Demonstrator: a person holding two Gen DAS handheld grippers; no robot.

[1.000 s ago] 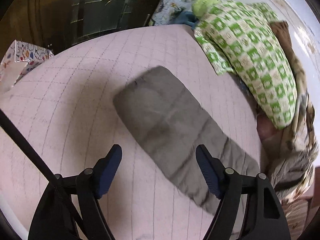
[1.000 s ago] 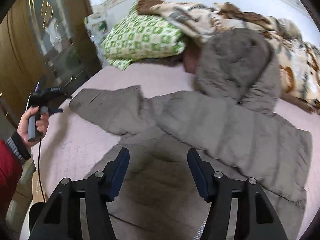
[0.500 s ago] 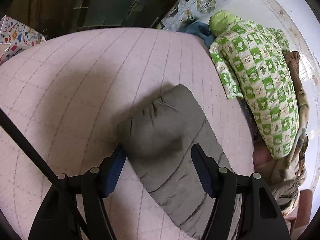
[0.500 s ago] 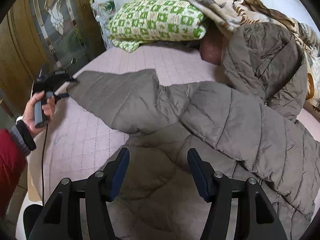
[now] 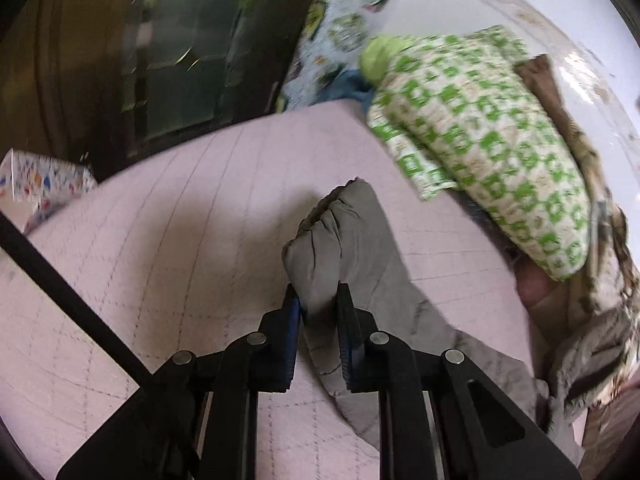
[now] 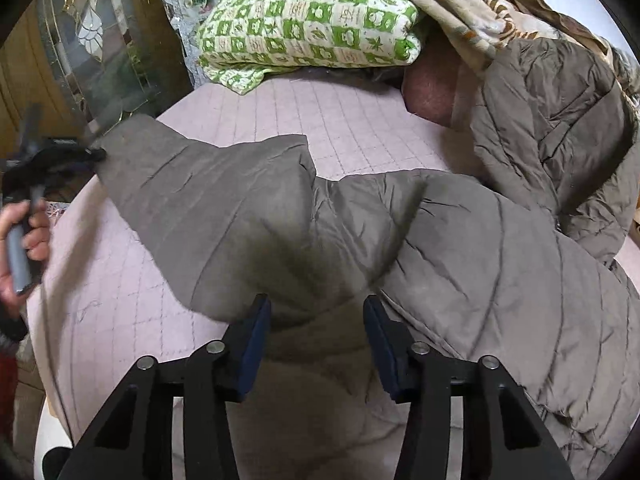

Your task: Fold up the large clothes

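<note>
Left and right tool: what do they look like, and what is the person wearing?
Both the left tool and right tool have black angular frames, silver pivot rivets and dark blue finger pads. A black cable crosses the left view. The grey handle shows, beside a red sleeve with dark cuff.

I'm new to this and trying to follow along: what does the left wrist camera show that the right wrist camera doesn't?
Only the left wrist view: the left gripper, just closed, pinching the jacket sleeve cuff, and a patterned box.

Only the right wrist view: the right gripper, jaws closing but apart over the puffer jacket, its hood, and the person's hand holding the other gripper.

Both: the pink quilted bed and the green checked pillow.
</note>
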